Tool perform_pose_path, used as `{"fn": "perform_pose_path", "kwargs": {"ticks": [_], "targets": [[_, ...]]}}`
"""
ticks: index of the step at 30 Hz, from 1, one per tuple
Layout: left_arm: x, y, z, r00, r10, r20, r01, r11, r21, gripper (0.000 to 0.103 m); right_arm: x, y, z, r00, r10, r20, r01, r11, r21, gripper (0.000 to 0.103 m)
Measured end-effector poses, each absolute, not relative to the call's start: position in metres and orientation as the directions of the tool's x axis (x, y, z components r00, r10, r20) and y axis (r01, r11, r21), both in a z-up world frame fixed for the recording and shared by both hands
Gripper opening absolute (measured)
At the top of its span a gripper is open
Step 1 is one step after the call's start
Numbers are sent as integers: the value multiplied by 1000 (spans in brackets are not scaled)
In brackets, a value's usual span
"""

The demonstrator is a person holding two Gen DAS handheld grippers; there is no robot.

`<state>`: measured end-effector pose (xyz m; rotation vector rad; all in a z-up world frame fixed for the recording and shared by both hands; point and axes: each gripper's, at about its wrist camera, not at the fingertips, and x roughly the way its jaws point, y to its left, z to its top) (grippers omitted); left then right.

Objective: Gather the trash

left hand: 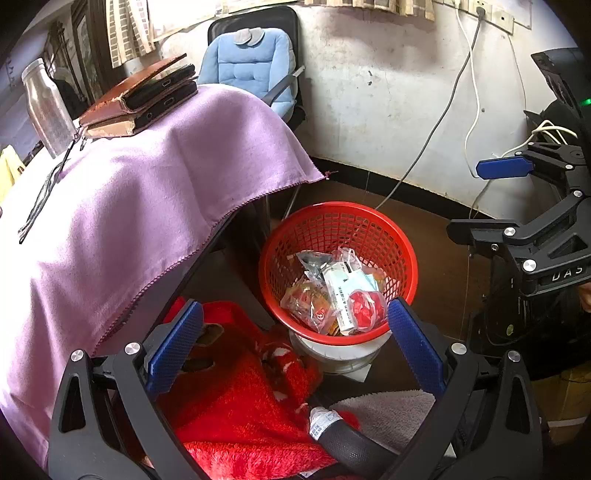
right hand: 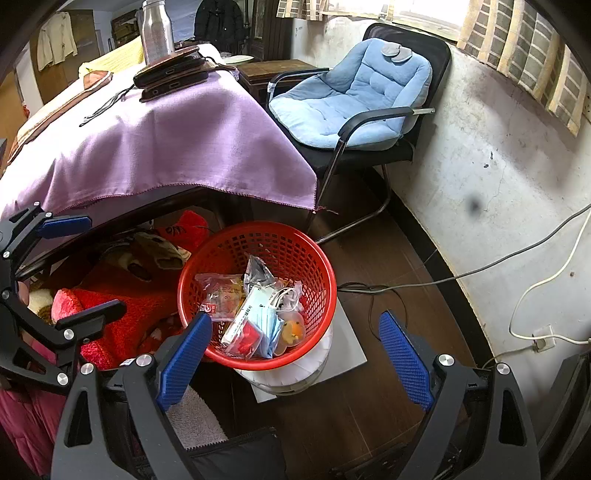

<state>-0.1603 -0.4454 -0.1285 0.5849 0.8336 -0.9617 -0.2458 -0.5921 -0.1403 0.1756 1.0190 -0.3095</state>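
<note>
A red mesh basket (left hand: 369, 225) stands on a white tub on the floor beside the table; it also shows in the right wrist view (right hand: 280, 240). It holds trash: clear snack wrappers (left hand: 310, 306), a white packet (left hand: 343, 291), a red wrapper (left hand: 364, 308) and a blue face mask (right hand: 267, 321). My left gripper (left hand: 295, 328) is open and empty, above the basket's near rim. My right gripper (right hand: 295, 343) is open and empty, over the basket's near side. Each gripper shows at the edge of the other's view.
A table under a purple cloth (left hand: 129, 206) carries brown cases with phones (left hand: 147, 96) and a steel bottle (right hand: 157, 31). A red plush blanket (left hand: 236, 398) lies under the table. A chair with a blue cushion (right hand: 354, 96) stands by the wall. Cables (right hand: 480, 273) cross the floor.
</note>
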Motion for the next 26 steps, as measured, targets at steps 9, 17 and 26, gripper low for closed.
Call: {"fn": "perform_pose_path", "kwargs": {"ticks": [9, 17, 26], "targets": [[-162, -446, -128, 322, -469, -822, 883, 463, 82, 96, -246, -592, -140, 486, -173, -857, 335, 942, -1, 90], [-163, -445, -130, 320, -468, -824, 883, 462, 81, 96, -246, -592, -139, 486, -173, -857, 335, 942, -1, 90], [-162, -446, -134, 301, -463, -834, 888, 455, 68, 96, -246, -592, -139, 485, -175, -857, 335, 942, -2, 90]]}}
